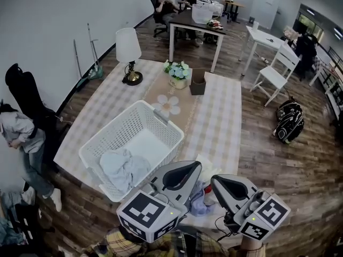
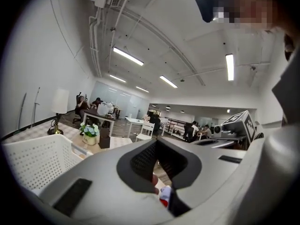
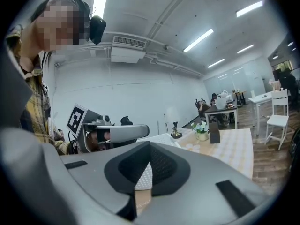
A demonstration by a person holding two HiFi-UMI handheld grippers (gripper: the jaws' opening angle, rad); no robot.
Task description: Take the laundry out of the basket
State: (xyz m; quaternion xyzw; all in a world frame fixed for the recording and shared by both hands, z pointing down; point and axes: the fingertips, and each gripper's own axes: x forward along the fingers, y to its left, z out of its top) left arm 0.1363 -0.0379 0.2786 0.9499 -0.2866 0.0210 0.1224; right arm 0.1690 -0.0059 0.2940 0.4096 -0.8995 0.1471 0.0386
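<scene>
A white perforated laundry basket (image 1: 161,123) stands on the checked table (image 1: 220,116), its rim also showing in the left gripper view (image 2: 33,156). A pale blue garment (image 1: 124,167) lies crumpled in its near corner. Several garments, pale with a bit of red, lie in a small heap (image 1: 201,198) on the table's near edge, between my two grippers. The left gripper (image 1: 188,171) hovers beside the basket's near right corner, jaws shut and empty (image 2: 157,146). Its jaw gap shows a scrap of red and white cloth (image 2: 164,197) below. The right gripper (image 1: 220,182) is shut too, with nothing in it (image 3: 150,150).
On the far half of the table are a white lamp (image 1: 128,50), a pot of flowers (image 1: 178,74) and a brown box (image 1: 198,82). A person (image 1: 19,133) stands at the left wall. A white chair (image 1: 276,71) and a black backpack (image 1: 289,123) stand to the right.
</scene>
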